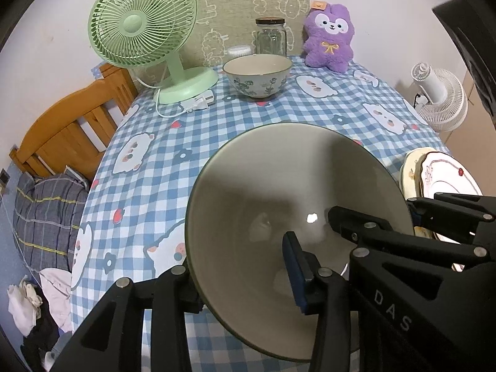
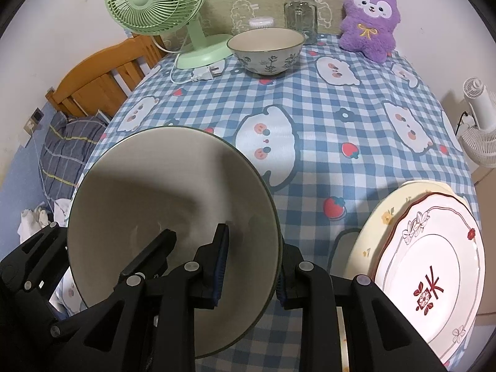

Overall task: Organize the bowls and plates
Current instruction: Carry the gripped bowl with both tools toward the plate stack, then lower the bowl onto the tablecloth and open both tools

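Note:
A large grey bowl [image 1: 279,192] with a dark rim fills the near part of both views [image 2: 161,192]. My left gripper [image 1: 245,282] is shut on its left rim, one finger inside, one outside. My right gripper [image 2: 251,279] is shut on its right rim the same way. A second bowl [image 1: 257,76] with blue flowers stands upright at the far middle of the table [image 2: 266,51]. Two stacked plates [image 2: 434,263] lie at the near right, a white red-patterned one on a cream one; they also show in the left wrist view [image 1: 440,176].
A green fan [image 1: 145,31], a glass jar [image 1: 271,37] and a purple plush toy [image 1: 330,42] stand along the far edge of the blue checked tablecloth [image 1: 186,142]. A wooden bed frame [image 1: 71,124] is at the left, a white fan [image 1: 440,99] at the right.

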Demonstrator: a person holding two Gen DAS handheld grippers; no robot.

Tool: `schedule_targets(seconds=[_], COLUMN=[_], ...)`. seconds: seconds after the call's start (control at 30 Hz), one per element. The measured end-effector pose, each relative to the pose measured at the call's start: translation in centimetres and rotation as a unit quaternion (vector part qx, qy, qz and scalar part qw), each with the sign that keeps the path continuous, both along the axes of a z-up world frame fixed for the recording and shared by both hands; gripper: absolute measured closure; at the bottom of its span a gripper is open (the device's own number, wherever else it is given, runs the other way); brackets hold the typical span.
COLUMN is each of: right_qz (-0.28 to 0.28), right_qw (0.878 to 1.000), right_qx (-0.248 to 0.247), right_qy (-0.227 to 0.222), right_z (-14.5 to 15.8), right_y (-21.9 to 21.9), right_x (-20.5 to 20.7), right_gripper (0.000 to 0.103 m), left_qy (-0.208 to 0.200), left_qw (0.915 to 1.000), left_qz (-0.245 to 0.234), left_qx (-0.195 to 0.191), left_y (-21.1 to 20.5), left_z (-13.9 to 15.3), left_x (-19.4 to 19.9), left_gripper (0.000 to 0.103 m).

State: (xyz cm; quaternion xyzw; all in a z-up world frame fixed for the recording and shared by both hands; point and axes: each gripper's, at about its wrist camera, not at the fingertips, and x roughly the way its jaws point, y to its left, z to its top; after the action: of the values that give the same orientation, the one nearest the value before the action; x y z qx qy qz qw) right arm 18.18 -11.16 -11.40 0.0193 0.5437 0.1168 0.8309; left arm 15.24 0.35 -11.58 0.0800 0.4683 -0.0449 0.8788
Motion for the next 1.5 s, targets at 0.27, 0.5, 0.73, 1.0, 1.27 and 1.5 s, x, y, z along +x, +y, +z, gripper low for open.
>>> schedule_targets(seconds=[0.27,0.5,0.73,1.0,1.27,1.5], right_qz=[0.0,0.012,0.014,0.018,0.014,0.022], right_qw=[1.0,1.0,1.0,1.0,1.0,0.998], right_qx=[0.002,-0.005,-0.008,-0.01,-0.015,-0.042], right_qy=[0.004,0.003,-0.001,0.0,-0.006,-0.05], right_z=[0.0,0.0,0.2,0.3,0.5,1.9], right_y=[-0.2,-0.2,-0.2,-0.2,-0.5,0.1], right_x=[-0.2,-0.5,-0.8,-0.9,-1.3,-2.1], right_gripper=[0.073,0.074,0.078,0.078,0.077,0.081], left_qy=[0.003,0.01,0.02,0.026,0.024,0.027], left_qw=[1.0,0.9999,0.9996,0.9993,0.9994,0.9994], left_qz=[0.001,-0.006,-0.008,-0.004,-0.004,0.0], left_qx=[0.005,0.009,0.016,0.028,0.025,0.02], left_y=[0.0,-0.3,-0.6,-0.9,-0.9,-0.6], left_z=[0.1,0.3,0.4,0.4,0.6,0.5], left_x=[-0.5,-0.9,-1.0,-1.3,-1.2,-1.0], left_gripper=[0.059,0.057,0.054,0.055,0.054,0.054])
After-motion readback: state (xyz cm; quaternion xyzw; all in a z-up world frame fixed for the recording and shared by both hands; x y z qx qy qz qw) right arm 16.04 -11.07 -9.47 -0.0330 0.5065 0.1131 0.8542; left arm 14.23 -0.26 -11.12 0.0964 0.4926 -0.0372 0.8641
